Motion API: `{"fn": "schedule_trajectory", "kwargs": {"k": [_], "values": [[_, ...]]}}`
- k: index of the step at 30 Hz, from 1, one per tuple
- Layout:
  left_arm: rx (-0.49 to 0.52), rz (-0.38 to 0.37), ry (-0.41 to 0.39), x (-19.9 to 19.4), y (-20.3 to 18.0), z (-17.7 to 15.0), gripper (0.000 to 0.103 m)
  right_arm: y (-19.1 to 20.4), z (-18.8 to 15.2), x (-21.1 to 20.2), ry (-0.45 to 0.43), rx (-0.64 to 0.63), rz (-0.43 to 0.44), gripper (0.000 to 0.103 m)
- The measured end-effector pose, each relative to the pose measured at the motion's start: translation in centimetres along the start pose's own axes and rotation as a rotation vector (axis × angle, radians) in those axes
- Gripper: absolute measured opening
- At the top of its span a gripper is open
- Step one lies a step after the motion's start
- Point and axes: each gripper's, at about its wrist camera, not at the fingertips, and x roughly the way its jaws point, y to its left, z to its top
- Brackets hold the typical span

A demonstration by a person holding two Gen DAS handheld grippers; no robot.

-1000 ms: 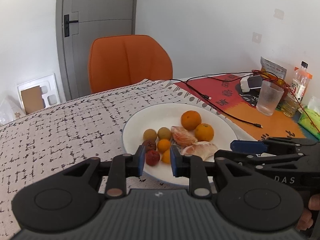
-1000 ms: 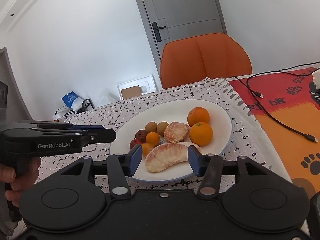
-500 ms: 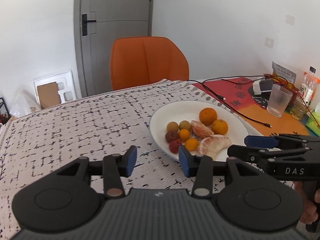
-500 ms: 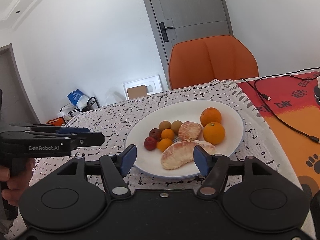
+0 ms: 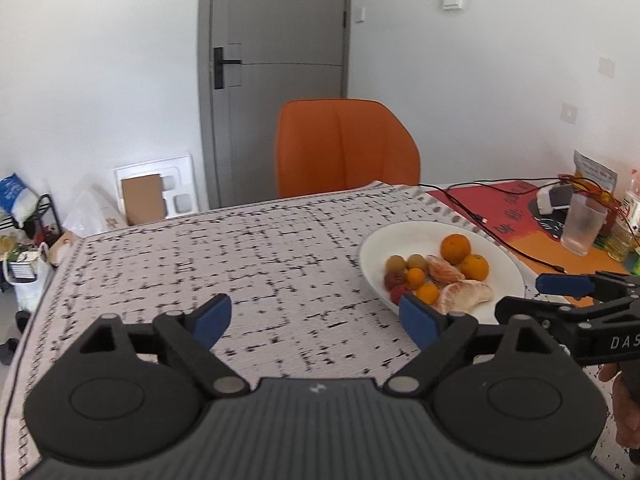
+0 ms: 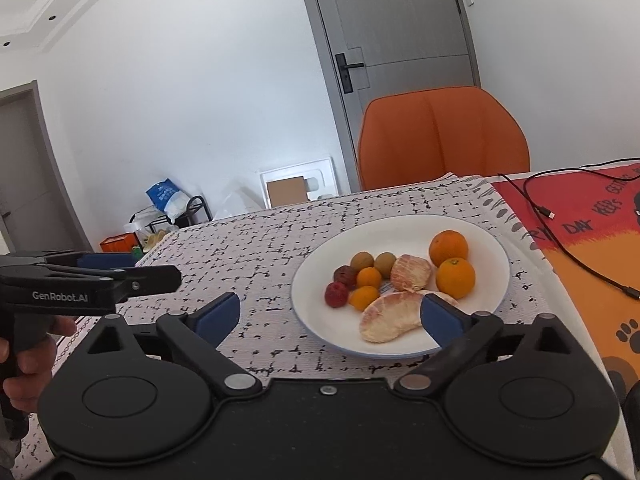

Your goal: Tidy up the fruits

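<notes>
Both tools had just opened, nothing between their blue pads: left tool [image 5: 316, 316] and right tool [image 6: 330, 314] released. The round white plate [image 6: 404, 226] of mixed fruits [image 6: 394, 280] lay ahead of the right tool. Approach low and centre one fruit before clenching.

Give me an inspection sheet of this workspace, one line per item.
Surface: patterned tablecloth; red-orange mat at right.
Job's things: white plate holding two oranges, peeled segments and small fruits.
Clutter: glass, bottle, packet.
Grippers: left gripper and right gripper both open, jaws just opened, nothing held.
Cables: black cable across the mat.
Surroundings: orange chair, grey door.
</notes>
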Motion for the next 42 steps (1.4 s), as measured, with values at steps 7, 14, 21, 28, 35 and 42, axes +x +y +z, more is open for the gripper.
{"fn": "schedule_trajectory", "kwargs": {"k": [7,14,21,28,35,42], "values": [[-0.013,0.042,-0.014,-2.2,1.0,-0.4,0.1,1.2,0.1,-0.7,0.006,-0.018,0.01,0.103],[-0.033,0.064,-0.019,-4.2,1.8,-1.0,0.103,2.4,0.2,-1.7,0.013,-0.036,0.022,0.103],[-0.055,0.09,-0.023,-6.2,2.6,-2.1,0.103,3.4,0.0,-2.8,0.024,-0.036,0.046,0.103],[-0.094,0.116,-0.014,-7.7,3.6,-3.5,0.103,4.0,-0.4,-3.7,0.027,-0.043,0.046,0.103],[-0.137,0.138,0.003,-9.2,4.8,-5.0,0.103,4.3,-1.1,-4.4,0.04,-0.042,0.042,0.103],[-0.154,0.167,-0.001,-10.9,5.6,-5.8,0.103,4.9,-1.7,-5.2,0.045,-0.049,0.047,0.103]]}}
